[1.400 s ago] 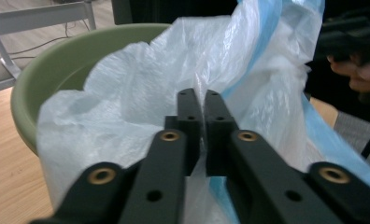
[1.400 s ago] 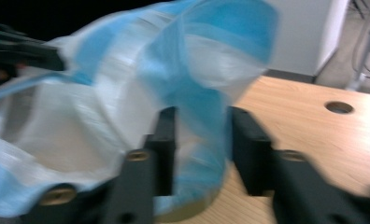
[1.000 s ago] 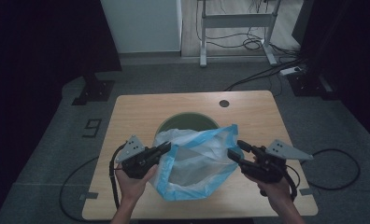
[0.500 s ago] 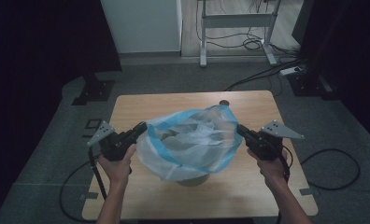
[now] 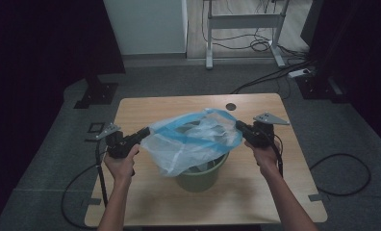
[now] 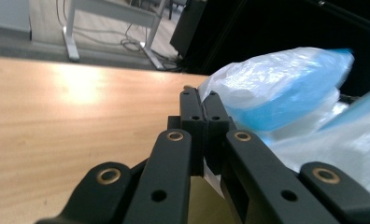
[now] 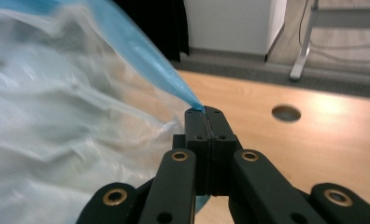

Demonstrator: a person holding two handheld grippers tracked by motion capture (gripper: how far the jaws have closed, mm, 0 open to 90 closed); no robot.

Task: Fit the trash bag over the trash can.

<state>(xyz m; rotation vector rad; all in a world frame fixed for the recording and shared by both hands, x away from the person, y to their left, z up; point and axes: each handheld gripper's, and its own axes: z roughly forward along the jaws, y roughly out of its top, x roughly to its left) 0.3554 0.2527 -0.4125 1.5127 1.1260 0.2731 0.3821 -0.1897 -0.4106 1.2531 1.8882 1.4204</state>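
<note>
I hold a thin plastic bag [image 5: 193, 139] stretched between my two grippers, above a green bin [image 5: 198, 175] that stands on the wooden table [image 5: 275, 192] a little nearer to me than its middle. My left gripper [image 5: 143, 134] has its jaws pressed together on the bag's left edge; in the left gripper view [image 6: 202, 100] the two black jaws meet with the film caught between them, and the bag [image 6: 286, 88] billows off to the right, white with a blue band. My right gripper [image 5: 240, 127] pinches the bag's right edge — its jaws have just been closing, and in the right gripper view [image 7: 205, 113] they now sit tight on a blue corner of the film, with the bag [image 7: 71, 126] spreading out to the left. The bag's mouth is pulled wide and hangs over the bin, its lower folds drooping to the rim, though I cannot tell whether they touch it. On the far side of the table, to the right, there is a round hole [image 5: 231, 106] — well apart from the bin
</note>
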